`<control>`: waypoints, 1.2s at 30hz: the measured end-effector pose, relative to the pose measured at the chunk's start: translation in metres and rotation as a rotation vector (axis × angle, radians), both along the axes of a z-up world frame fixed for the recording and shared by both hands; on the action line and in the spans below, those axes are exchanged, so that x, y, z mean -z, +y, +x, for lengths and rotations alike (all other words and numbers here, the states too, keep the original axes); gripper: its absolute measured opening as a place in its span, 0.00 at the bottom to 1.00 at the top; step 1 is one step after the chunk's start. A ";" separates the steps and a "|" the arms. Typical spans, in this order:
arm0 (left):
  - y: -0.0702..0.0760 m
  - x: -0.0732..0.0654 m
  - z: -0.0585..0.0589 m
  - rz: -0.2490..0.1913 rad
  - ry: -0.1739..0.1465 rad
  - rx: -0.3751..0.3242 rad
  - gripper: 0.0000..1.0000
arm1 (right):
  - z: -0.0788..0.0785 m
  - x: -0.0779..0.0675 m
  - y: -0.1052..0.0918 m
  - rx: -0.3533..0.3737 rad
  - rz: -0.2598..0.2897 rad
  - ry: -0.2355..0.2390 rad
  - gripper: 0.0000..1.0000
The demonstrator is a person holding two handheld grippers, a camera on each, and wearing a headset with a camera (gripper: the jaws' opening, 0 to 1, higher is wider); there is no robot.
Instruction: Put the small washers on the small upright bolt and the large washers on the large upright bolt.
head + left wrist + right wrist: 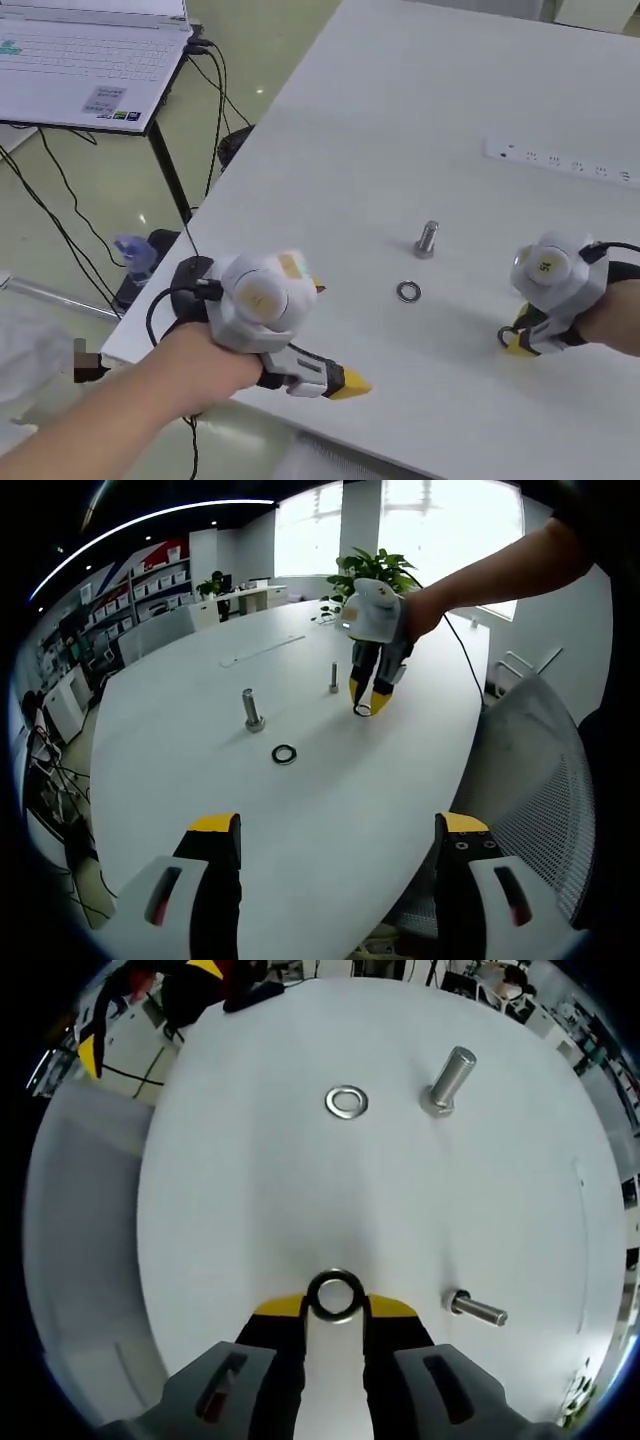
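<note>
Right gripper (335,1306) clamps a washer (311,1296) between its yellow tips, small upright bolt (478,1309) just beside it, while left gripper (337,826) hangs with jaws wide apart.

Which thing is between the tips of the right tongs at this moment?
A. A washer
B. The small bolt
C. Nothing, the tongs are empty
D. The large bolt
A: in the right gripper view a washer sits clamped between the yellow tips of the right tongs, while the large bolt and the small bolt stand free on the table.
</note>
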State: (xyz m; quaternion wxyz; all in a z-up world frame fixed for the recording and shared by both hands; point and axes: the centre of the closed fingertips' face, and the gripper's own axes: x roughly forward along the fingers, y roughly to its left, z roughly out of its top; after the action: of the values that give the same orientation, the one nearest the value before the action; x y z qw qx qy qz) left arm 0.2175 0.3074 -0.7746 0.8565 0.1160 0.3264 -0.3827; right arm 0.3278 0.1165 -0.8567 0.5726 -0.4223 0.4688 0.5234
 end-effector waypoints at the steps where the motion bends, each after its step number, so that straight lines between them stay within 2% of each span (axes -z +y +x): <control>1: 0.000 0.000 0.000 -0.001 0.000 0.000 0.79 | 0.000 -0.003 0.001 0.000 0.003 -0.001 0.21; 8: 0.000 0.001 -0.002 0.000 0.000 -0.002 0.79 | 0.004 -0.025 0.008 0.010 0.017 0.002 0.21; 20: 0.003 0.000 0.002 0.002 -0.004 -0.007 0.80 | 0.011 -0.050 0.019 0.001 0.032 -0.015 0.21; 27: 0.005 -0.001 0.003 -0.001 -0.006 -0.013 0.80 | 0.023 -0.064 0.026 -0.001 0.048 -0.030 0.21; 33: 0.006 -0.001 0.003 -0.008 -0.002 -0.015 0.80 | 0.035 -0.073 0.031 -0.041 0.025 -0.054 0.21; 36: 0.006 -0.001 0.003 -0.008 -0.005 -0.015 0.81 | 0.044 -0.080 0.038 -0.020 0.049 -0.048 0.21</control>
State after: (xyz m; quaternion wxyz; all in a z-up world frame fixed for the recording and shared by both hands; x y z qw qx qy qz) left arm 0.2206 0.3131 -0.7738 0.8606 0.1109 0.3236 -0.3772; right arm 0.3719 0.1543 -0.7764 0.5885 -0.4254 0.4378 0.5301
